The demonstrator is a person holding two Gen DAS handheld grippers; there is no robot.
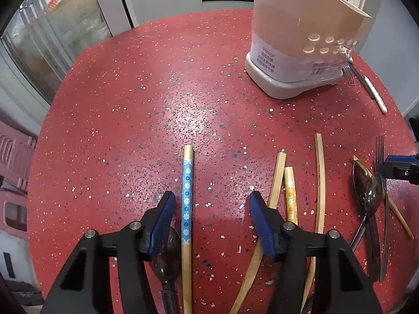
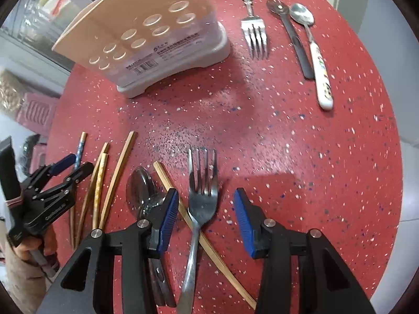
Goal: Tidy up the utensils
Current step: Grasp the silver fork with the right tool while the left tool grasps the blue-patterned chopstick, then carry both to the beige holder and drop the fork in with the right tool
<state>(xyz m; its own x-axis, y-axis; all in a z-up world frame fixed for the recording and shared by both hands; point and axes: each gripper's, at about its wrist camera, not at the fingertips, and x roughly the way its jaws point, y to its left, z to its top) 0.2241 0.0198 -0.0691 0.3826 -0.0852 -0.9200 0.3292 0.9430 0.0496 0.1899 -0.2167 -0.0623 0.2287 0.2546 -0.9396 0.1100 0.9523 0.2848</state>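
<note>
Both tongs spread wide, nothing held. Left gripper [image 1: 209, 210] straddles the blue flower-print bamboo chopstick [image 1: 187, 198] lying flat on the red speckled tabletop [image 1: 131, 104]. Right gripper [image 2: 205, 210] sits over the steel fork [image 2: 201, 201], which crosses a plain bamboo chopstick [image 2: 167, 176]. The beige perforated utensil holder [image 2: 146, 34] stands well apart, far side.

Risks, imo: right closing on the fork drags the crossed stick along. Left finger is close to a dark spoon [image 1: 166, 253], could pinch both. Thin flat stick may slip out.

chopsticks [image 1: 187, 209], fork [image 2: 201, 198], spoons [image 2: 142, 191] scattered flat.
</note>
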